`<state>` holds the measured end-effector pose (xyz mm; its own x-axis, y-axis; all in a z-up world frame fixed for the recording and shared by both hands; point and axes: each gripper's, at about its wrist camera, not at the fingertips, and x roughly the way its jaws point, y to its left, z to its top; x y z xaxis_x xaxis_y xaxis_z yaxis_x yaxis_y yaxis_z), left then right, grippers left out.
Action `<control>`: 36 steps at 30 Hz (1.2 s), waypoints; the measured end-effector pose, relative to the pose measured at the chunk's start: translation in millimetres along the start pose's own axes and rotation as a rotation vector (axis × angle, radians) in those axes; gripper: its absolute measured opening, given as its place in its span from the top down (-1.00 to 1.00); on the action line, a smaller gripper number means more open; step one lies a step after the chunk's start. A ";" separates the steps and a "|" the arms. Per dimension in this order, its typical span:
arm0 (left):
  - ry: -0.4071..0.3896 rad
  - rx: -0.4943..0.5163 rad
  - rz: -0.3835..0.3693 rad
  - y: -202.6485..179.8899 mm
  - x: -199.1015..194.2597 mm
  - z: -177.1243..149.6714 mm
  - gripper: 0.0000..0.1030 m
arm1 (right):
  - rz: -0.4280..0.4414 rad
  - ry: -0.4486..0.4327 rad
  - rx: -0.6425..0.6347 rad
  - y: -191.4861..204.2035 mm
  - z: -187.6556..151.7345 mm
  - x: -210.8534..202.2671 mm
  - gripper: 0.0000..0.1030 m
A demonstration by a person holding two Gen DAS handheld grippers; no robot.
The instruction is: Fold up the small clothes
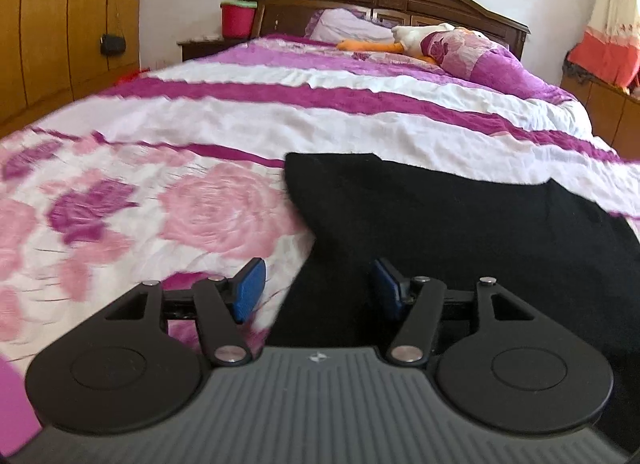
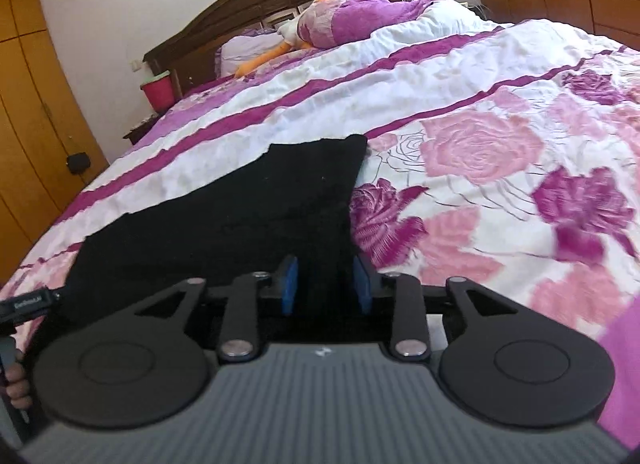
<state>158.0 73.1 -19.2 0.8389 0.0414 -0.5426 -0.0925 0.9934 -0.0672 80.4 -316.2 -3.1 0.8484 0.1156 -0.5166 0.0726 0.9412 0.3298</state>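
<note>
- Left gripper (image 1: 318,288) is right up front, jaws spread wide with nothing between them, hanging over the left edge of the black garment (image 1: 460,224).
- Right gripper (image 2: 326,284) has narrower jaws with a strip of the garment's right edge between the pads (image 2: 289,284); can't tell if it's pinched.
- Garment lies flat on the floral bedspread (image 2: 500,168), near the foot of the bed.

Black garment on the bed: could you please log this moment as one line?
black garment flat on bedspread | left claw open, over its left edge | right claw open, over its right edge
</note>
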 end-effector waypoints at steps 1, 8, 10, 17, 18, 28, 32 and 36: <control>-0.004 0.008 0.010 1.9 -10.2 -3.9 -0.27 | 0.002 -0.001 0.000 -0.7 -0.9 -6.9 0.32; 0.050 0.012 0.047 23.4 -71.7 -34.1 -0.27 | 0.018 0.039 -0.005 1.8 -14.4 -55.4 -0.04; 0.067 0.008 0.037 29.6 -87.4 -41.8 -0.27 | 0.014 0.054 -0.011 4.0 -19.6 -66.5 -0.04; 0.157 -0.024 -0.021 44.1 -125.7 -76.6 -0.28 | -0.027 0.084 -0.052 6.1 -44.1 -96.1 -0.04; 0.160 -0.028 -0.025 44.9 -129.9 -83.7 -0.28 | -0.032 0.099 -0.048 3.9 -48.0 -99.0 -0.04; 0.224 -0.031 -0.109 47.6 -165.6 -134.4 -0.32 | 0.011 0.258 -0.007 -19.7 -91.2 -116.5 -0.02; 0.210 -0.019 -0.171 45.1 -178.7 -147.2 -0.32 | 0.049 0.270 0.020 -20.8 -105.9 -118.5 -0.03; 0.206 -0.053 -0.209 44.9 -178.2 -153.1 -0.32 | 0.061 0.266 -0.001 -17.0 -111.6 -120.4 -0.03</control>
<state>-77.8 94.1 -53.7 0.7169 -0.1915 -0.6704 0.0389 0.9710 -0.2359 -81.4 -310.7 -34.7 0.6834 0.2516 -0.6853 0.0249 0.9301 0.3664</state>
